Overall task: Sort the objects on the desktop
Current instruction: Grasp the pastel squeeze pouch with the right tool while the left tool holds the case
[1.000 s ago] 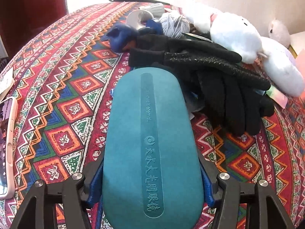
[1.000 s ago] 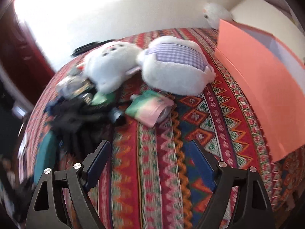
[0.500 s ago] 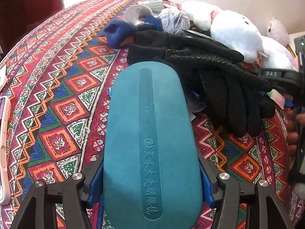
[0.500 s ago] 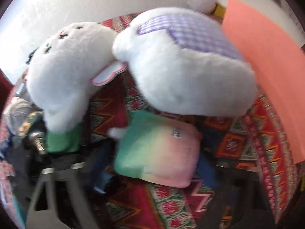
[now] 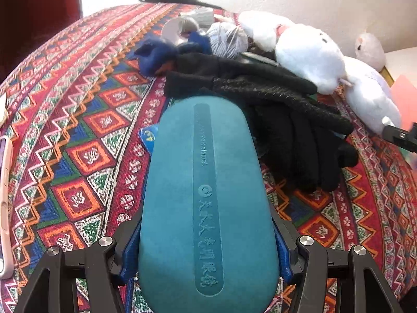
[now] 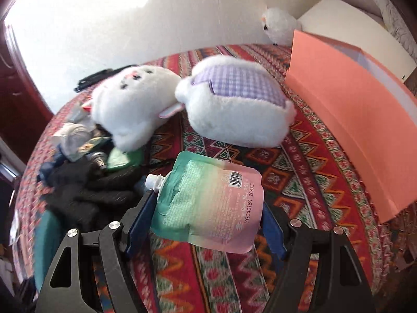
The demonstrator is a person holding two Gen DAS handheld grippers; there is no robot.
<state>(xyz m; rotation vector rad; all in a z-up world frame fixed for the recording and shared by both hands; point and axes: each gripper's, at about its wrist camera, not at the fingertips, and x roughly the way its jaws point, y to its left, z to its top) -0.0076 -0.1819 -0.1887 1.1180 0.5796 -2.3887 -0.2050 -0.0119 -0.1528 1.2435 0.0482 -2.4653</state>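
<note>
A teal glasses case [image 5: 206, 203], oval and matte with an embossed strip of characters down its lid, lies lengthwise and closed, clamped at its near end between the left gripper's [image 5: 207, 258] blue fingers [image 5: 131, 253]. Its far end reaches a heap of black gloves [image 5: 281, 120]. A spouted pouch [image 6: 208, 198], fading from green to pink, with a white cap at its far left corner and a barcode at the far right, sits printed side up between the right gripper's [image 6: 206, 224] fingers [image 6: 138, 221], above the patterned table [image 6: 307, 172].
</note>
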